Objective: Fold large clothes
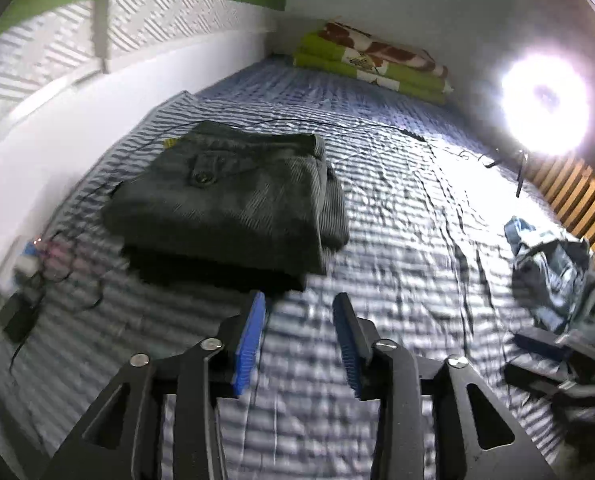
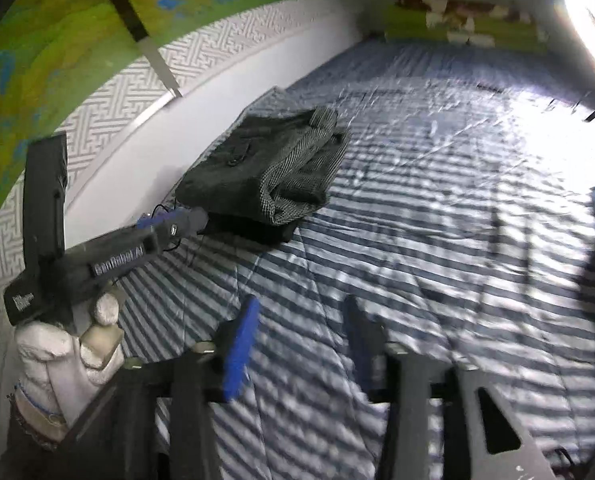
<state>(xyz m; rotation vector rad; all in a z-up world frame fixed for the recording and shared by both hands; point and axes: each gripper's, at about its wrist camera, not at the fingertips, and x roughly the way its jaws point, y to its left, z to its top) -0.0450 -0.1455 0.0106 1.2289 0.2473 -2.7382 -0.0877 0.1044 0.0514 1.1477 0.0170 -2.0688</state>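
Observation:
A folded dark grey-green corduroy garment (image 1: 233, 200) with a buttoned pocket lies on the striped bedspread (image 1: 377, 220), on top of a darker folded piece (image 1: 217, 276). My left gripper (image 1: 299, 304) hovers just in front of the stack's near edge, open, nothing between its blue pads. In the right wrist view the same stack (image 2: 265, 168) sits near the wall, and the left gripper (image 2: 189, 220), held by a white-gloved hand (image 2: 69, 348), points at its near-left corner. My right gripper (image 2: 299, 320) is open over bare bedspread (image 2: 437, 260), well short of the stack.
A crumpled denim garment (image 1: 553, 276) lies at the bed's right side beside wooden slats (image 1: 577, 200). Blurred dark gear (image 1: 557, 368) sits below it. Folded green-brown blankets (image 1: 373, 60) lie at the far end. A bright lamp (image 1: 545, 104) glares. Cables and a charger (image 1: 17, 316) lie by the left wall.

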